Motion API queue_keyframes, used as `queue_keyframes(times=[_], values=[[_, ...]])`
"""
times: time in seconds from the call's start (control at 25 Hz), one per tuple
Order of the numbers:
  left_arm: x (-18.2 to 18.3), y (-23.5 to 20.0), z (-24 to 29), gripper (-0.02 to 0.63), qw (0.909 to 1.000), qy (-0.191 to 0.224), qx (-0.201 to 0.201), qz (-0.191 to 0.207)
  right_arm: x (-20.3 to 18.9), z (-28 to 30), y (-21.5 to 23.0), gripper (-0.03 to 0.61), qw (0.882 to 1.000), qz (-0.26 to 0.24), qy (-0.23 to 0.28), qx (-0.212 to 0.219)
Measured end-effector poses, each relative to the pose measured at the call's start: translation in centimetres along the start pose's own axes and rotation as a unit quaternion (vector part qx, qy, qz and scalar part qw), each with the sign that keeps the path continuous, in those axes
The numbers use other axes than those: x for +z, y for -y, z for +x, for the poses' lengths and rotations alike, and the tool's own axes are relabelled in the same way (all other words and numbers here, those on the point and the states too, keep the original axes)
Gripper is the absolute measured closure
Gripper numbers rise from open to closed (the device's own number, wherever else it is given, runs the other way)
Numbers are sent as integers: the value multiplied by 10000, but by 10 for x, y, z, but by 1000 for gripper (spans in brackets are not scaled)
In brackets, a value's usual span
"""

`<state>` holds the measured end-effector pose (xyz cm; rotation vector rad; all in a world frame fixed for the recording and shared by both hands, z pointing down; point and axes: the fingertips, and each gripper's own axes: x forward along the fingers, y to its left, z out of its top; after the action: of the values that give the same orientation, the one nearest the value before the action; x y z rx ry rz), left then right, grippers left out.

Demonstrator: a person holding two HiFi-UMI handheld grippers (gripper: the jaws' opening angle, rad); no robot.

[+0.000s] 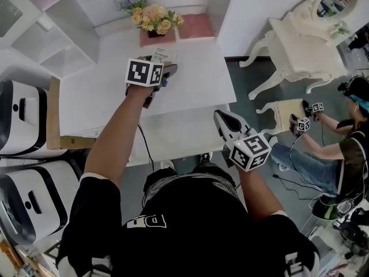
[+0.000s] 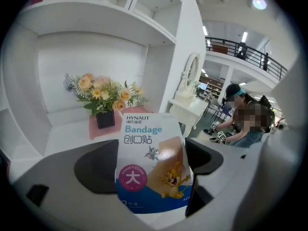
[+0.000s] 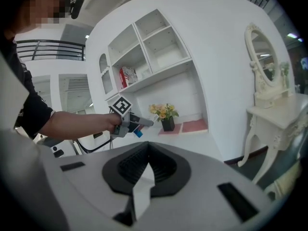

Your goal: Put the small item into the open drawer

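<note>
A small bandage box, white and blue with cartoon figures, stands upright between the jaws of my left gripper, which is shut on it. In the head view the left gripper holds the box above the back of the white desk. My right gripper hovers at the desk's front right edge, its jaws shut with nothing between them. A lower white panel juts out along the desk's front; I cannot tell whether it is the drawer.
A pot of flowers and a pink mat sit at the desk's back. White shelves rise at the left, white machines below them. A dressing table with a mirror and a seated person are at the right.
</note>
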<state>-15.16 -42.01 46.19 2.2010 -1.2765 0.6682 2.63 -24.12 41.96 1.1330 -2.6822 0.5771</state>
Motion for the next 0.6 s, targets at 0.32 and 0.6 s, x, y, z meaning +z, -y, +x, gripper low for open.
queue_keyframes(times=[0.32, 0.6], values=[[2, 30, -53, 189, 9970, 455, -455, 425, 1, 5, -27, 569, 9998, -78, 71, -175], [-10, 57, -98, 189, 9916, 740, -665, 824, -2, 7, -52, 569, 9997, 37, 138, -212]])
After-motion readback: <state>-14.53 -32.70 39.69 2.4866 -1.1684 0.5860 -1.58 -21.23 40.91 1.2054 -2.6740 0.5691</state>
